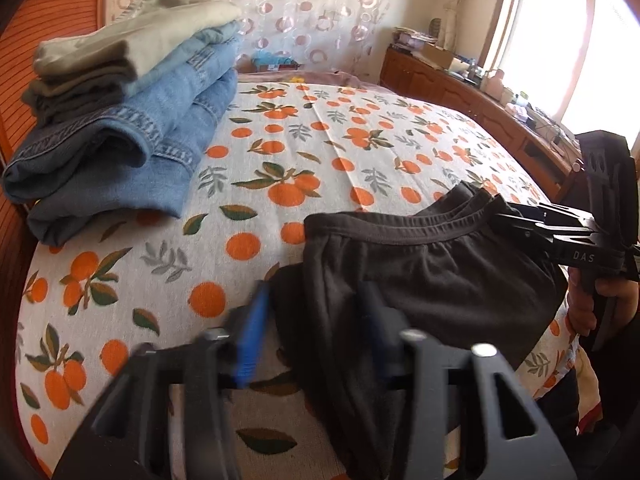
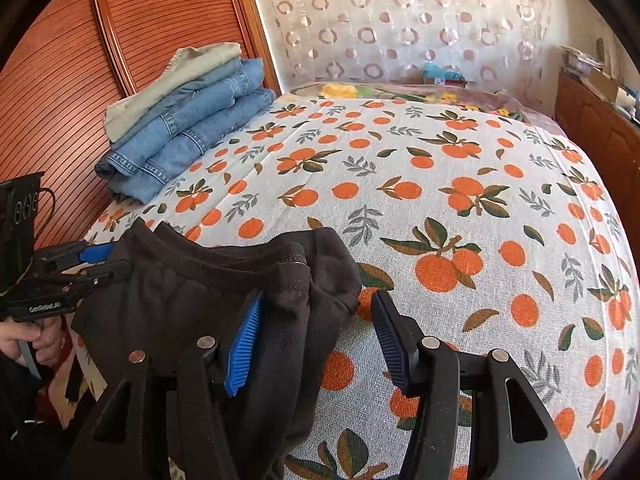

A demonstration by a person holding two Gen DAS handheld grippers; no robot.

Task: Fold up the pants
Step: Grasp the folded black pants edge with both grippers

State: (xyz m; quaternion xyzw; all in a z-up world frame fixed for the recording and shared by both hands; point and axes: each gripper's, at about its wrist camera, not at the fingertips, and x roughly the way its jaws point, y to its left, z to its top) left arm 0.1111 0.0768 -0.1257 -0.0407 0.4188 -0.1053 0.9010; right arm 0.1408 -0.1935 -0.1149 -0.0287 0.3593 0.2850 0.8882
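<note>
Dark brown pants [image 1: 432, 280] lie bunched at the near edge of the bed, waistband uppermost; they also show in the right wrist view [image 2: 200, 304]. My left gripper [image 1: 312, 336] is open, its blue-padded fingers [image 1: 250, 344] straddling the pants' left part. It also shows in the right wrist view [image 2: 104, 262] at the waistband's left end. My right gripper [image 2: 316, 344] is open, its left pad against the fabric, the right pad over bare sheet. In the left wrist view it [image 1: 516, 220] sits at the waistband's right end.
A stack of folded jeans [image 1: 132, 152] with folded beige and olive pants [image 1: 120, 52] on top sits at the bed's far left by the wooden headboard [image 2: 60, 92]. The orange-print sheet [image 2: 440, 200] covers the bed. A wooden cabinet [image 1: 480, 100] stands to the right.
</note>
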